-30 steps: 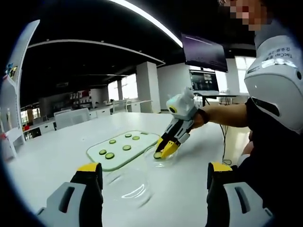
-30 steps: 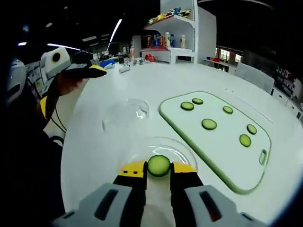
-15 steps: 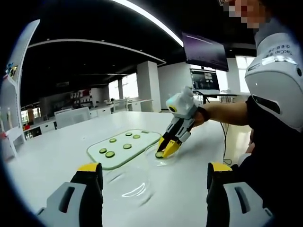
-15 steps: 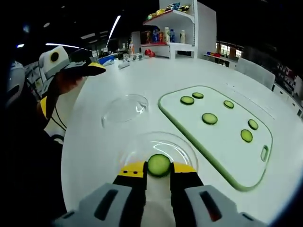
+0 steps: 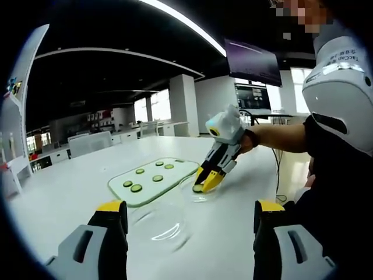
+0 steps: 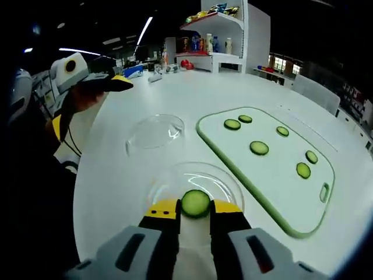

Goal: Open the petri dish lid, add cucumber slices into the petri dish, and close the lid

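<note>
the right gripper (image 6: 196,211) pinches one cucumber slice (image 6: 196,203) edge-on between its yellow-tipped fingers (image 6: 163,209), and holds it right over the near rim of the open dish (image 6: 195,178). that looks deliberate: with the slice gripped by its edges and hanging over the glass, letting go should drop it flat inside rather than on the desk (image 6: 116,186). from the left gripper view the same gripper (image 5: 205,185) angles down steeply, its tips just at the dish (image 5: 198,195), so i judge the slice is about to be set down, not yet released.

the lid (image 6: 155,132) lies on the desk just beyond the dish and apart from it, clear of the drop but near enough to pick up for closing. the cutting board (image 6: 274,169) sits beside the dish, and five more slices (image 6: 259,148) lie spread across it, each with room around it for a clean pinch.

the left gripper (image 5: 189,219) hangs back on the lid's side of the dish, its fingers (image 5: 111,214) spread wide and holding nothing, with the lid (image 5: 156,224) low between them. my guess is it waits there for the lid once the slices are in. the dish seems to hold no other slice yet, though glare on the glass makes that hard to be sure of.
</note>
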Motion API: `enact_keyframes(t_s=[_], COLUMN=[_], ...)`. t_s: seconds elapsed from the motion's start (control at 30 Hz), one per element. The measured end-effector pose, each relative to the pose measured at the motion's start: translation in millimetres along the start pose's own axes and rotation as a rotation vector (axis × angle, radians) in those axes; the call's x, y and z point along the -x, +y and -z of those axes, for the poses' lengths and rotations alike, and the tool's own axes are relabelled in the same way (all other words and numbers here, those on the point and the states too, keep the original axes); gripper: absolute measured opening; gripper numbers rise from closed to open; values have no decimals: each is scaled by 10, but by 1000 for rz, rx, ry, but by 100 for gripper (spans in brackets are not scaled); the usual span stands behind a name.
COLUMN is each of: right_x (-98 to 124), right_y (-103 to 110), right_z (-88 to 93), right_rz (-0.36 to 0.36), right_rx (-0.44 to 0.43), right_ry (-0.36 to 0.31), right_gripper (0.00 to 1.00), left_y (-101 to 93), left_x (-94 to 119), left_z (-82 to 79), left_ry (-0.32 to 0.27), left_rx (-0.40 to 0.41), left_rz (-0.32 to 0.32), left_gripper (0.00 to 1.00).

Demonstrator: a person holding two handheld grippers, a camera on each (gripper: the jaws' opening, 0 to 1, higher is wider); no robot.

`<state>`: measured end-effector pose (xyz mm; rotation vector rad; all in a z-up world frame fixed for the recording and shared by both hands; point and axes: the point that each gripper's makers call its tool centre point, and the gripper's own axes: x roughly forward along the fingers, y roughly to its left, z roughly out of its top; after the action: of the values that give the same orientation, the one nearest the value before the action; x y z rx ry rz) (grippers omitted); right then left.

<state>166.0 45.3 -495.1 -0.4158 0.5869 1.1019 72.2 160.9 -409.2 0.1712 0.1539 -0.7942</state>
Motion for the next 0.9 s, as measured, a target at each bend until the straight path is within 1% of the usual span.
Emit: enact_keyframes(t_s=[0.07,0.13,0.2,0.23,0.33,0.4,0.43,0.5,0.53,0.57,0.63,0.7,0.8,0.83,0.9], right_x=[3,14,46,63,147,218,253,319,342,377,454,564,747,803,925], right_y=[4,4,-9,-5,10,-7,-8,-1,0,3,16,22,-38,-35,-49], right_z=[-1,-15,-76,-125,-309,-397,-421,-435,-444,-450,-455,-458,-478,-454,-445], right_rz=[-1,-2,1,-4,-25,-18,-18,-17,-16,-16,-19,-12,41,44,49], right_rx=[13,24,30,16,-7,14,27,42,46,48,49,61,130,124,104], right_ry=[-3,-13,-46,-72,-169,-223,-242,-262,-271,-284,-308,-343,-396,-400,-431], right_gripper=[26,26,26,27,34,38,42,51,58,64,72,74,74,74,78], left_y=[-1,-8,-13,-14,-12,-12,-9,-10,-6,-2,3,8,21,30,54], left_x=[2,5,10,11,11,10,9,8,8,9,11,14,15,17,24], left_z=[4,-6,-24,-27,-29,-28,-28,-25,-21,-19,-18,-25,-32,-34,-48], left_ry=[4,2,-5,-5,-5,-5,-5,-4,-2,-2,-1,-3,-2,-1,-3], left_rx=[-11,-11,-7,-7,-8,-7,-6,-6,-7,-8,-7,-7,-12,-15,-16], left_rz=[-4,-2,0,1,0,1,0,1,0,-1,-2,-2,-3,-5,-8], left_gripper=[88,88,88,88,88,88,88,88,88,88,88,88,88,88,89])
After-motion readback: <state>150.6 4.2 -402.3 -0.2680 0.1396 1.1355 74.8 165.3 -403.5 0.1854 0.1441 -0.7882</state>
